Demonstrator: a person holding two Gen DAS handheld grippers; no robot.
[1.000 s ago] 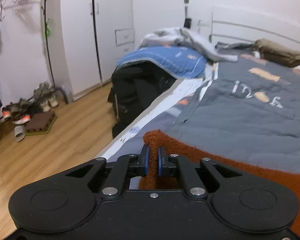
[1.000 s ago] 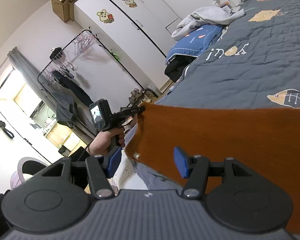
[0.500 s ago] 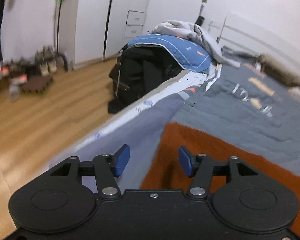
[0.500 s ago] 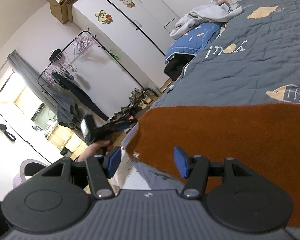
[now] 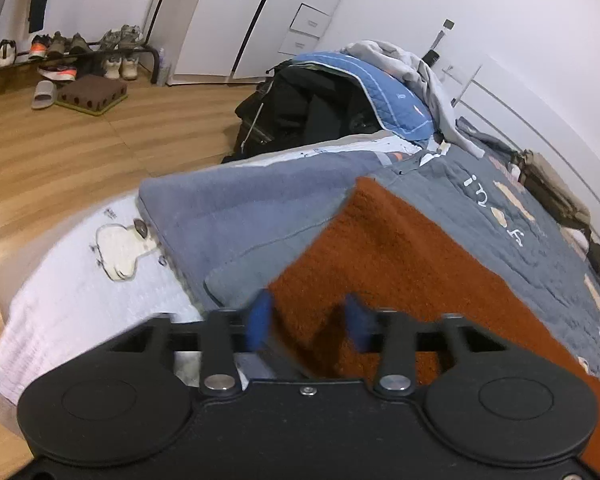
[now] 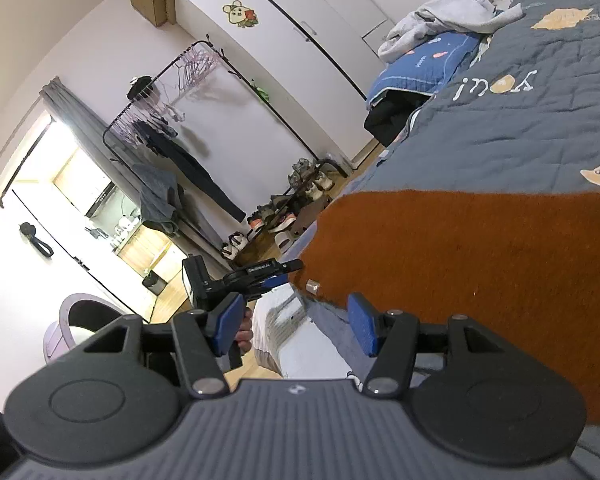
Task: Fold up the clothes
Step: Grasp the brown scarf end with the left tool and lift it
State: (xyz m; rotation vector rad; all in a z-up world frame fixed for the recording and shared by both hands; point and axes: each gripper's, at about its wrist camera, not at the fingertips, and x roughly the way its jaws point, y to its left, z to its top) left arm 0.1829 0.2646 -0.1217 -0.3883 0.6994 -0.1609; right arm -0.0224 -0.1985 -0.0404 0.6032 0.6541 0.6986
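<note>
Presently, left gripper (image 5: 308, 322), lower centre, jaws closing around the rust-brown garment (image 5: 400, 248) edge on the bed (image 5: 540, 240). Right gripper (image 6: 296, 328) jaws half apart, holding nothing.

Left wrist view: low and close over the bed corner, facing along the rust-coloured garment (image 5: 400, 256) toward the headboard. Right wrist view: rolled, close above the same garment's edge, facing the wardrobe (image 6: 300, 60). Both share garment, grey quilt (image 5: 520, 216), shoe rack.

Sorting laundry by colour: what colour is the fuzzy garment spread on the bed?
Rust orange, plain, no pattern. The garment shows best in the right wrist view, lying on the grey quilt.
</note>
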